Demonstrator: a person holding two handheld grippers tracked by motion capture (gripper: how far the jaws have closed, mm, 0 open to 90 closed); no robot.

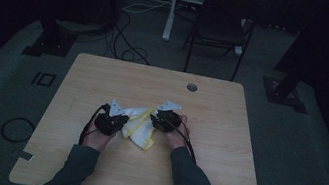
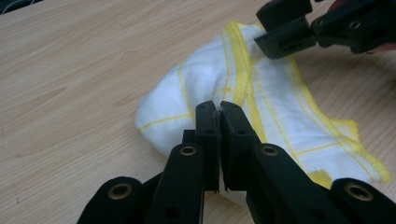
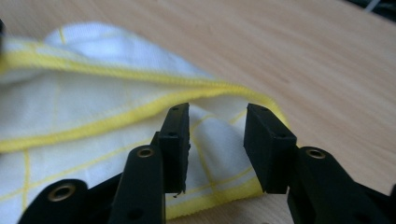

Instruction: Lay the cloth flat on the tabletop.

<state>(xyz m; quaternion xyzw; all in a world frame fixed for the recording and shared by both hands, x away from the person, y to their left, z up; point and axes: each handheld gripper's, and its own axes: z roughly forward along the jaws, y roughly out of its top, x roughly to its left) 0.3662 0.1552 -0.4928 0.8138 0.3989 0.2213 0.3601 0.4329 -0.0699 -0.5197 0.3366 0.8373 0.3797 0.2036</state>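
Black plastic jaws of the left gripper (image 2: 218,109) stand pressed together, with a thin fold of the white cloth (image 2: 275,116) pinched between their tips at the cloth's near edge. The right gripper (image 3: 217,123) has its jaws spread apart; cloth lies beneath and between them, but the pads do not press on it, and a yellow hem runs just past their tips. In the left gripper view the right gripper (image 2: 280,39) shows at the upper right, its tip touching or just over the cloth's far yellow border; which of the two cannot be told. From the high view, the left gripper (image 1: 112,120) and the right gripper (image 1: 164,119) sit close at either side of the cloth (image 1: 139,126), each held in a hand with a dark sleeve behind it and a cable trailing back. The cloth is white with yellow hems and thin yellow grid lines, crumpled and partly folded, lying on the light wooden table (image 1: 104,77) somewhat toward the person. A round cable hole (image 1: 192,87) sits near the table's far edge. Beyond the table stands a dark folding chair (image 1: 221,26) on grey floor, with loose cables (image 1: 124,45) lying to its left.
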